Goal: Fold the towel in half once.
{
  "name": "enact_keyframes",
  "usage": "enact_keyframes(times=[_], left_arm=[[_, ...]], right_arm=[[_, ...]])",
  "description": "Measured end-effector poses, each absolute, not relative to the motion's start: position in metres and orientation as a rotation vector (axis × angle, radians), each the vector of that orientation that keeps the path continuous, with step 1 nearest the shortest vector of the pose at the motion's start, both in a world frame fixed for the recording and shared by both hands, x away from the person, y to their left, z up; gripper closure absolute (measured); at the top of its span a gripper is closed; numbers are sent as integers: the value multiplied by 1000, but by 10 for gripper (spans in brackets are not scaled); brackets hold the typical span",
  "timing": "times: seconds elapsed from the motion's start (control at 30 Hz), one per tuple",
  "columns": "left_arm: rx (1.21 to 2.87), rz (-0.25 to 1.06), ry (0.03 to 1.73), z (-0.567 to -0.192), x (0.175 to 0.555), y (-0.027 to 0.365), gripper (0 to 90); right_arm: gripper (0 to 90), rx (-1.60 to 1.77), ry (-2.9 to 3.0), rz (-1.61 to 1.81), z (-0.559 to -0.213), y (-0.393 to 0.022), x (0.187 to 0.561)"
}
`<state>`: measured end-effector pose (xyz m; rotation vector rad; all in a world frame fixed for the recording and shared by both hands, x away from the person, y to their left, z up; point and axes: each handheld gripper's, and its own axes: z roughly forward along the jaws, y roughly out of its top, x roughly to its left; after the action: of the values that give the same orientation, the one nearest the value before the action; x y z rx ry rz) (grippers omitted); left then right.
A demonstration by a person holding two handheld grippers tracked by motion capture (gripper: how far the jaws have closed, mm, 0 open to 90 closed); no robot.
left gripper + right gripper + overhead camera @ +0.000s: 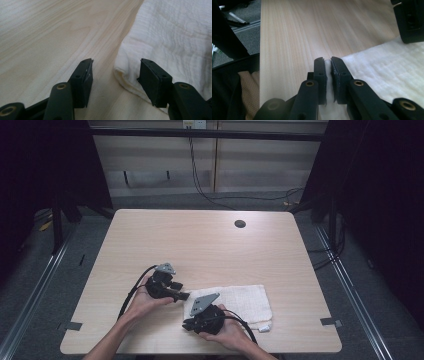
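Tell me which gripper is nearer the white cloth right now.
Right. The right gripper is pinching the white cloth at its corner, while the left gripper stands open around another corner, its pads not yet on it.

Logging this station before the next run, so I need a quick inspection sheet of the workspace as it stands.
Surface: pale wood table, round hole near the far edge.
Job's things: white folded cloth flat near the front edge.
Clutter: nothing seen.
Grippers: right gripper shut on the cloth's corner; left gripper open, fingers either side of another cloth corner, not pressing.
Cables: black cable trails from the left gripper; more cables on the floor behind.
Surroundings: tape pieces at the table's front corners, dark curtains at both sides, panelled wall behind.
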<state>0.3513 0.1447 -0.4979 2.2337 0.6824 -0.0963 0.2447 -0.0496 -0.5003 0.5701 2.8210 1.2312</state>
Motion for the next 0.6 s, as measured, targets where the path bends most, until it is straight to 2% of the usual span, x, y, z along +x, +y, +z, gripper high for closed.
enact_keyframes(times=[0.1,0.4,0.47,0.5,0.53,0.6], left_arm=[[2240,-104,666,-498,349,144,487],[2265,-75,584,-498,341,130,510],[2273,-65,571,-498,340,129,568],[2277,-47,571,-498,338,128,568],[2301,-21,528,-497,335,125,640],[2296,-24,541,-498,335,124,724]], right_arm=[[827,576,2825,1240,-501,-50,245],[826,583,2821,1244,-501,-49,245],[826,588,2821,1246,-501,-49,246],[827,592,2824,1252,-501,-49,246],[827,611,2828,1256,-501,-49,246],[827,600,2823,1251,-501,-49,246]])
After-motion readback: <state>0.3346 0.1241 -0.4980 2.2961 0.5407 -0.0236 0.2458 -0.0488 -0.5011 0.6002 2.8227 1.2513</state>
